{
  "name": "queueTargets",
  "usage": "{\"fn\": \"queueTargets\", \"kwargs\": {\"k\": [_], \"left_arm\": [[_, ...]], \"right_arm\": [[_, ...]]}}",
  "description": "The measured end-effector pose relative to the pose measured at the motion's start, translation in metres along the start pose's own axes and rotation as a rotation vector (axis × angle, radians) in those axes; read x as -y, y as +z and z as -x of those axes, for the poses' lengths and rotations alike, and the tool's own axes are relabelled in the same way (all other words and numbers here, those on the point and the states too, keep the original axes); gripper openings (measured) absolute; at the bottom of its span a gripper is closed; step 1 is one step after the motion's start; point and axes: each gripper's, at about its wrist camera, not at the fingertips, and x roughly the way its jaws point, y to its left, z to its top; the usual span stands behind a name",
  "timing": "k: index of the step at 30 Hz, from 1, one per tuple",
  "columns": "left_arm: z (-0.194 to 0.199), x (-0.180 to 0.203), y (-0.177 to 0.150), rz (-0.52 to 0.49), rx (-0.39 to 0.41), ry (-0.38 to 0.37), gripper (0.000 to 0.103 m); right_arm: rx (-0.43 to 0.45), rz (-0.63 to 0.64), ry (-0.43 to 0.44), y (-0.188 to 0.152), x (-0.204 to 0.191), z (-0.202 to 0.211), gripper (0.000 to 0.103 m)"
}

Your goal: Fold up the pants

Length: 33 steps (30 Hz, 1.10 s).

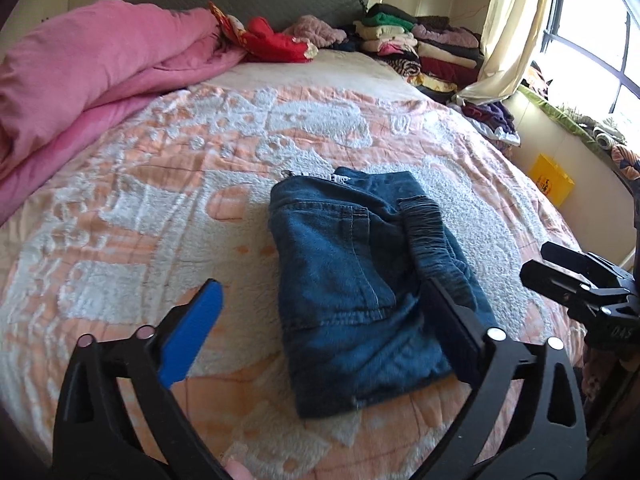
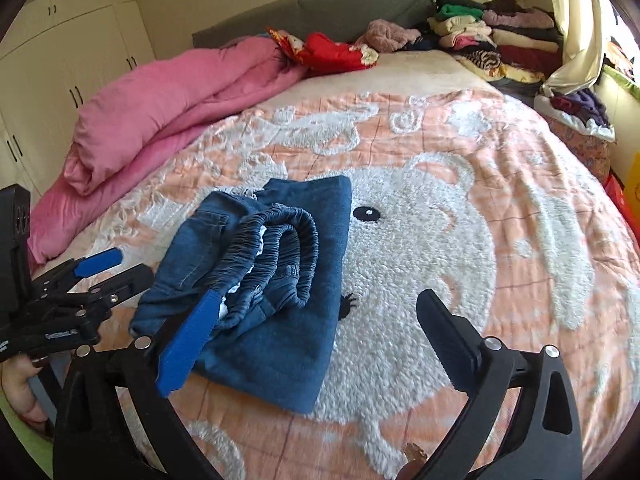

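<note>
The blue denim pants [image 1: 360, 280] lie folded into a compact bundle on the bed, with the gathered elastic waistband [image 2: 280, 240] on top. In the right wrist view the pants [image 2: 280, 320] lie left of centre. My left gripper [image 1: 320, 292] is open and empty, just above the bundle's near side; its right finger [image 1: 456, 332] is over the pants' right edge. My right gripper [image 2: 320, 304] is open and empty, its blue-padded left finger [image 2: 188, 336] over the bundle's near edge. Each gripper shows in the other's view: the right one [image 1: 536, 264], the left one [image 2: 116, 264].
The pants rest on a peach and white fleece blanket [image 2: 440, 240] with a bear pattern. A rolled pink duvet [image 1: 80, 92] lies along the left. Stacks of folded clothes [image 1: 420, 48] stand at the far right by the curtain [image 1: 508, 28]. A red cloth [image 2: 332, 52] lies near the headboard.
</note>
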Motion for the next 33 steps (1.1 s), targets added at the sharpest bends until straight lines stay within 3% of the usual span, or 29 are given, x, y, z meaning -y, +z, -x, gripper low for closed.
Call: {"fn": "queueTargets", "kwargs": {"k": [15,33], "left_arm": [[0.047,-0.007,-0.023,-0.002,0.033,0.038,0.093],[0.068,-0.007,-0.057,-0.011,0.015,0.046,0.093]], "right_arm": [[0.102,0.056,-0.033,-0.025,-0.018,0.058,0.098],[0.094,0.095,-0.069,-0.057,-0.023,0.082,0.098]]}}
